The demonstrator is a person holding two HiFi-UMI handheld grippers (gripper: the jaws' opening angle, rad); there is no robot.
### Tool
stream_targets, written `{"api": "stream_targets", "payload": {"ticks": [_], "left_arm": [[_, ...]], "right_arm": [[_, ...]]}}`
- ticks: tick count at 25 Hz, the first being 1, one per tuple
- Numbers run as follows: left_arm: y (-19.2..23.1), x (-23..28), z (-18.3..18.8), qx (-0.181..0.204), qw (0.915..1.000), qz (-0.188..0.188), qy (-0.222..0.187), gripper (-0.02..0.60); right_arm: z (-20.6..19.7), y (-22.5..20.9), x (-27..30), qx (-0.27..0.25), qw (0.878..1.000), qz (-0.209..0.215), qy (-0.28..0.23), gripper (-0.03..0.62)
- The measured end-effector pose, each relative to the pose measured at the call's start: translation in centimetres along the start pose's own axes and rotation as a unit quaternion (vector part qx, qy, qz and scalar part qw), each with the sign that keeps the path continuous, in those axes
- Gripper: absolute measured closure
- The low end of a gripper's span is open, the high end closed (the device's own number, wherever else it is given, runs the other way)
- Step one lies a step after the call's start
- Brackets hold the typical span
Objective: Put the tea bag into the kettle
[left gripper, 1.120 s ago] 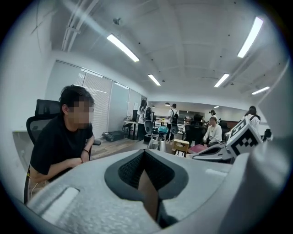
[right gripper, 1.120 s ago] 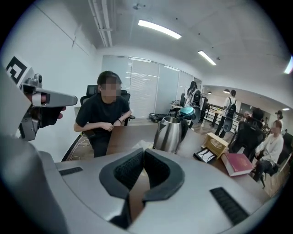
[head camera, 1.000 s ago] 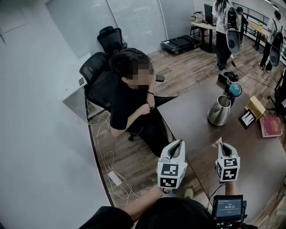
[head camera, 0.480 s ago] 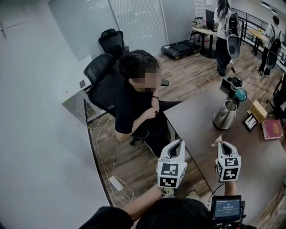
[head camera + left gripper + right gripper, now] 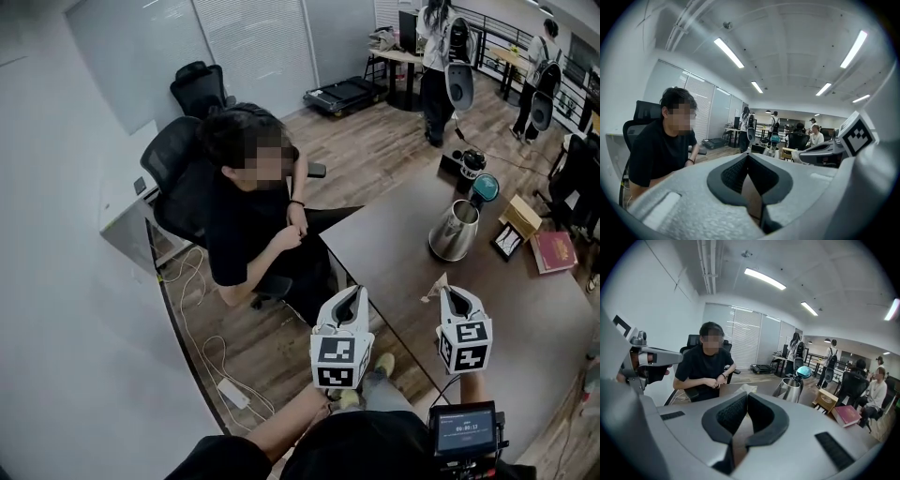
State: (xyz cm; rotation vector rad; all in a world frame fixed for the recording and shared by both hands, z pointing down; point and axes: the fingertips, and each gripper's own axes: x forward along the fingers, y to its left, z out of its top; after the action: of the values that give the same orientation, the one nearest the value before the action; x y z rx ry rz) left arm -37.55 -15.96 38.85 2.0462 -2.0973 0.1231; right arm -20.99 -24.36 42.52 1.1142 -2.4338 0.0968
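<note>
The right gripper [image 5: 451, 294] is clenched on the small pale paper tea bag [image 5: 435, 287]. Its jaws are pressed together at the tips, and the bag sticks out past them toward the far side. It hangs above the grey-brown table [image 5: 394, 253], not touching it. In the right gripper view the bag [image 5: 746, 390] shows as a pale scrap just beyond the closed pads.

The shiny steel kettle [image 5: 454, 231] stands upright further along the table, well apart from the bag. A teal round lid [image 5: 487, 188] is raised at its far side. Between bag and kettle the table top is bare — an open strip.

To the right of the kettle, near the table's right edge, lie a tan box [image 5: 521, 216] and a dark red book [image 5: 553, 251].

The left gripper [image 5: 353, 292] has its jaws closed with nothing between them, as the left gripper view shows. It is about over the table's left edge, and its marker cube is out above the wooden floor [image 5: 272, 347].

A seated person in black [image 5: 246, 225] is close to the table's far-left corner — that side is narrow.
</note>
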Motion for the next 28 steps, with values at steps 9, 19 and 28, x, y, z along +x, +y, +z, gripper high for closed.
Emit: {"api": "stream_targets", "payload": {"ticks": [9,19,28], "left_arm": [[1.1,4.9,1.6,0.004,0.9996,-0.025,0.015,0.577],[-0.1,15.0,3.3,0.022,0.9975,-0.059,0.031,0.577],[-0.6,20.9,4.6,0.034,0.9959,-0.073,0.042,0.577]], "right_arm": [[2.1,-2.5,3.5,0.015,1.000,-0.022,0.006,0.584],[3.4,-9.7,9.2,0.037,0.998,-0.053,0.012,0.584],[5.4,-15.4,12.5,0.048,0.996,-0.073,0.005,0.584]]}}
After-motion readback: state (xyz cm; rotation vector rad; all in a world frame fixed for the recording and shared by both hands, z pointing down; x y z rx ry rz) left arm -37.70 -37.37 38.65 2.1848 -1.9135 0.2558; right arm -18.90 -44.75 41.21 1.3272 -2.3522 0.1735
